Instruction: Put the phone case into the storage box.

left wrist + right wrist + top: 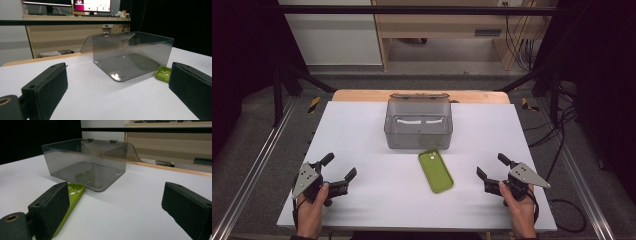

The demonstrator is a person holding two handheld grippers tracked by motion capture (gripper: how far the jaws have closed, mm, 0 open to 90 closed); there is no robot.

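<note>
On white table [362, 200], mid: green phone case [436, 171] flat, just near of clear box [418, 125], lid up, ready to fill. L gripper [338, 171] + R gripper [490, 168] both wide open, nothing held.

We see the box [418, 125] standing mid-table [352, 125], with the phone case [435, 171] lying just before it, slightly right. Our left gripper [339, 167] sits well left of the case, our right gripper [492, 166] right of it.
</note>
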